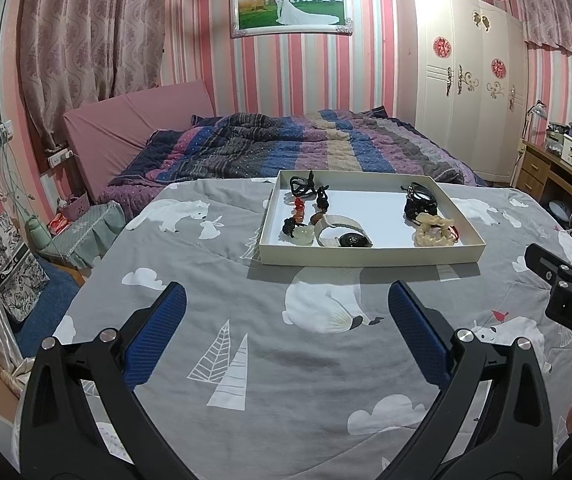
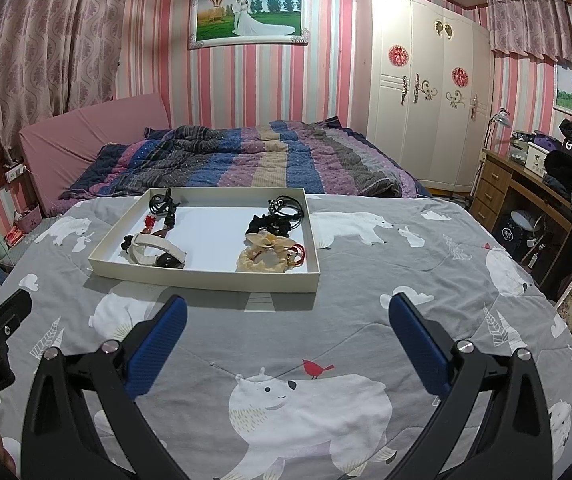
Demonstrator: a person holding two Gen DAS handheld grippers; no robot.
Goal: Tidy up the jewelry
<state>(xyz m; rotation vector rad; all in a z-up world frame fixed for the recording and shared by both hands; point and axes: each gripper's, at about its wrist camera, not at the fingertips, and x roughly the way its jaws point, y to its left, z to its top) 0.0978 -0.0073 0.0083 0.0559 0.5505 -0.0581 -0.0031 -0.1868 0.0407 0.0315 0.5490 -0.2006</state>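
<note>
A shallow white box tray [image 1: 369, 257] [image 2: 202, 276] lies on the grey bear-print quilt. At its left side are black cords [image 1: 301, 185], red and brown beads [image 1: 300, 205] and a white-strap watch [image 1: 341, 232] [image 2: 158, 254]. At its right side are black hair ties [image 1: 419, 202] [image 2: 270, 222] and a cream bracelet [image 1: 433, 232] [image 2: 264, 258]. My left gripper [image 1: 286, 308] is open and empty, short of the tray's near wall. My right gripper [image 2: 287, 320] is open and empty, near the tray's front right corner. The right gripper's body shows at the right edge of the left wrist view [image 1: 565, 284].
The quilt [image 2: 365, 264] covers a raised flat surface. Behind it lies a bed with a striped purple and blue blanket [image 1: 286, 140]. A white wardrobe [image 1: 465, 72] stands at the back right, and a wooden desk [image 2: 525, 188] at the right. Bags and a stool [image 1: 78, 228] sit at the left.
</note>
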